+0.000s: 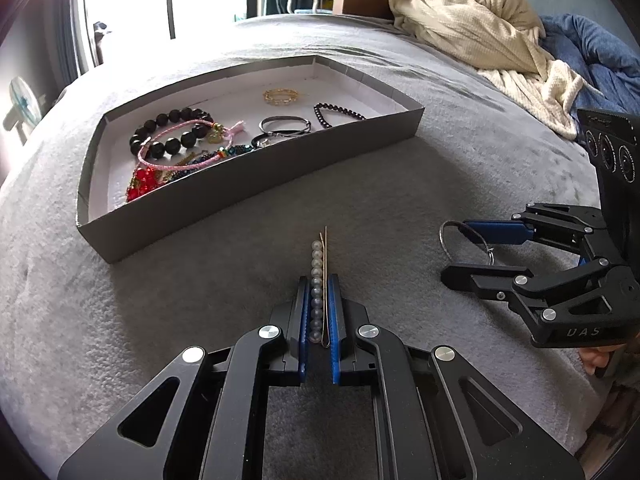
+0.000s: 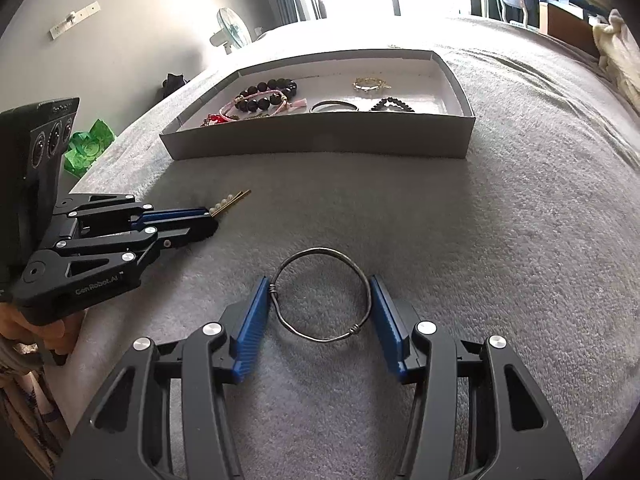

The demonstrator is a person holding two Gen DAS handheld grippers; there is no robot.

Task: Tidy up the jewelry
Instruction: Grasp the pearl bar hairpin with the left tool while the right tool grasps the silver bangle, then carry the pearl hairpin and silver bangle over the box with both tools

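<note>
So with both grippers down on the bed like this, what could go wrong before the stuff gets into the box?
1. The right gripper brackets the wire bangle, which touches the left pad but not clearly the right; squeezing could bend it or pop it out.
2. The left gripper is shut on the thin pearl hairpin, which could twist or slip when lifted.
3. The box is already crowded on its left, so a drop there could tangle.
</note>
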